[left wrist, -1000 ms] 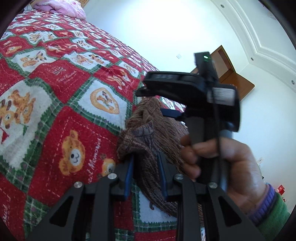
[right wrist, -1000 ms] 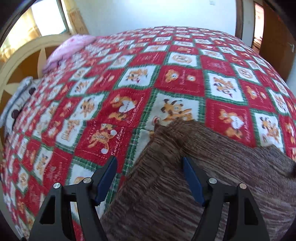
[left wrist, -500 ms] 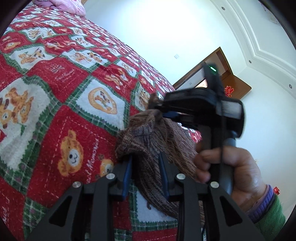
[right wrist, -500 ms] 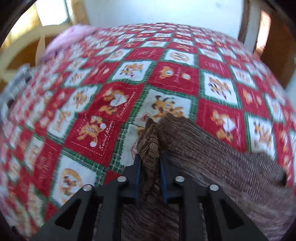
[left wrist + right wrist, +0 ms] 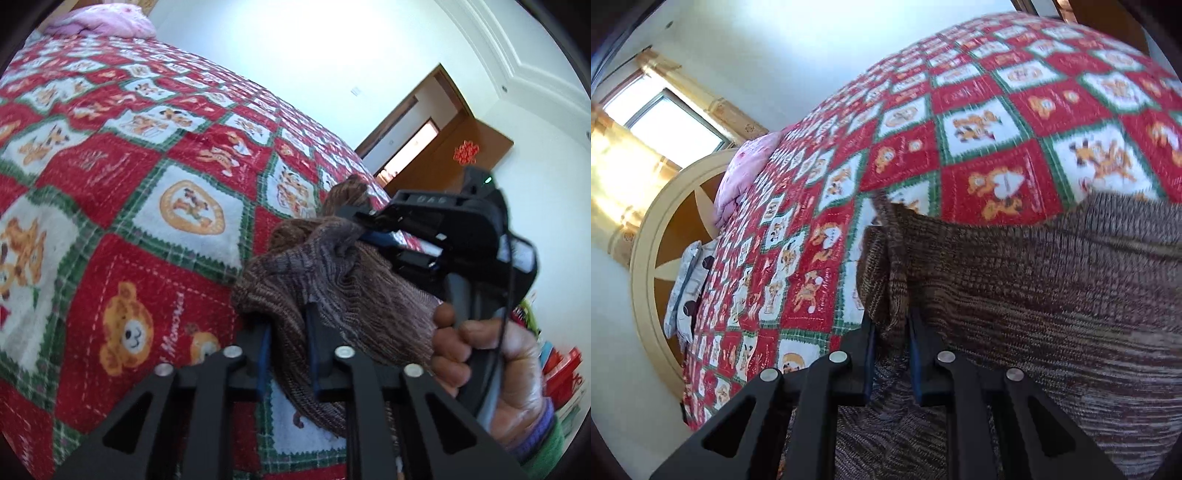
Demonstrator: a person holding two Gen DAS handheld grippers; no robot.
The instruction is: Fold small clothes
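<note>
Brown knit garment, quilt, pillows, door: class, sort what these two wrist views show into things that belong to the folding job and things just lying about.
Belongs to the job:
- brown knit garment
- left gripper, closing on the garment
- right gripper, shut on the garment
- red patchwork quilt, the folding surface

Just lying about:
- pink pillow
- grey patterned pillow
- wooden door
- headboard

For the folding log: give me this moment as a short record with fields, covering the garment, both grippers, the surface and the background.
garment: brown knit garment, bunched where gripped, partly lifted off the bed
left gripper: jaws closing, pads pressing a fold of the knit
right gripper: shut on an edge of the knit
right hand: wrapped around the right gripper's handle
surface: red, white and green bear-print quilt
background: pink bedding at the far end, wooden door
fold status: not yet made
</note>
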